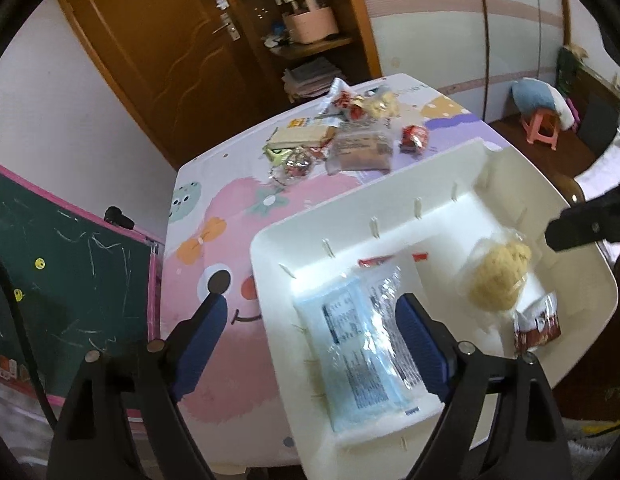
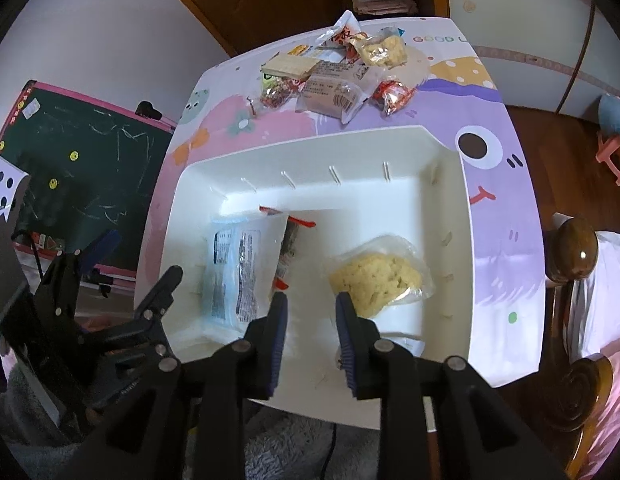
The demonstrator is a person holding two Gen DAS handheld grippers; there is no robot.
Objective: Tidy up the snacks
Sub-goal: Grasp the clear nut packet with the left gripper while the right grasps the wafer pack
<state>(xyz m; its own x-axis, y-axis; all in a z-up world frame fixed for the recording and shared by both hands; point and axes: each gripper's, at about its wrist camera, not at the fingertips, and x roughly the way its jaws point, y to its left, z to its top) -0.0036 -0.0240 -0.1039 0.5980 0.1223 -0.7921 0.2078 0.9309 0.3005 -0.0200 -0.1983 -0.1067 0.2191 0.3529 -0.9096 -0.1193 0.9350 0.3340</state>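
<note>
While both grippers hang over the white tray (image 2: 445, 200), neither holds anything. The left gripper (image 1: 313, 312) is spread wide above the blue-and-white packet (image 1: 365, 352), which lies flat at the tray's 9 o'clock side. The right gripper (image 2: 311, 312) stands part open, its right pad beside the bagged yellow cake (image 2: 377, 276) at 3 o'clock without pinching it. More snacks wait in a heap (image 2: 333, 76) on the desk (image 2: 501, 240) at 12 o'clock, beyond the tray. To my eye, the next pick should take 1 wrapper at its edge and lift clear of the tray's rim.
</note>
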